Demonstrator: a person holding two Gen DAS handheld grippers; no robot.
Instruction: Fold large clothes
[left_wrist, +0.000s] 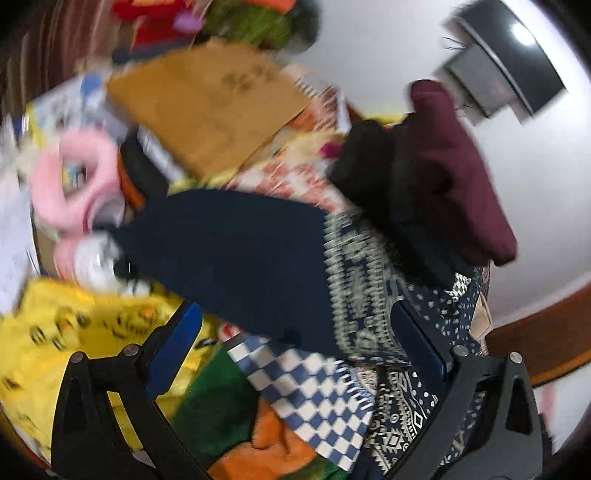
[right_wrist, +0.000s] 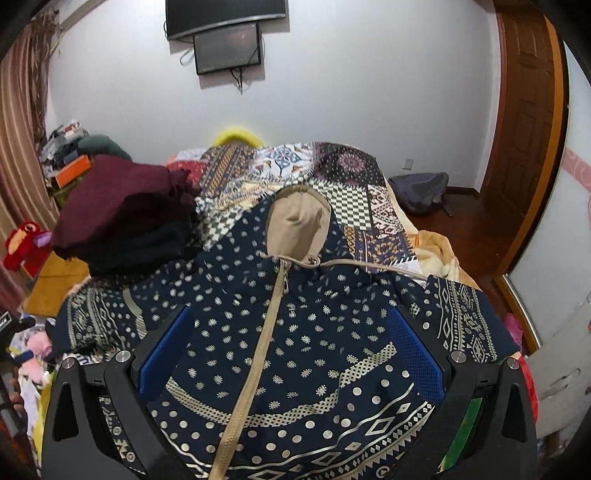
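Note:
A navy hooded jacket (right_wrist: 295, 332) with white dots, banded patterns, a beige zip and a beige-lined hood (right_wrist: 299, 221) lies front-up on the bed. My right gripper (right_wrist: 291, 354) hangs open just above its chest, one blue pad on each side of the zip. In the blurred, tilted left wrist view, one plain navy sleeve (left_wrist: 240, 251) stretches out to the upper left over the bed's edge. My left gripper (left_wrist: 299, 332) is open over the patterned part of that sleeve, with nothing pinched between its pads.
A folded maroon and black pile (right_wrist: 122, 210) (left_wrist: 443, 173) sits on the patchwork bedcover (right_wrist: 351, 199) beside the jacket. Yellow blanket (left_wrist: 55, 332), pink plush (left_wrist: 70, 184) and cardboard box (left_wrist: 214, 107) crowd the left side. A backpack (right_wrist: 417, 192) lies on the floor by the door (right_wrist: 524, 122).

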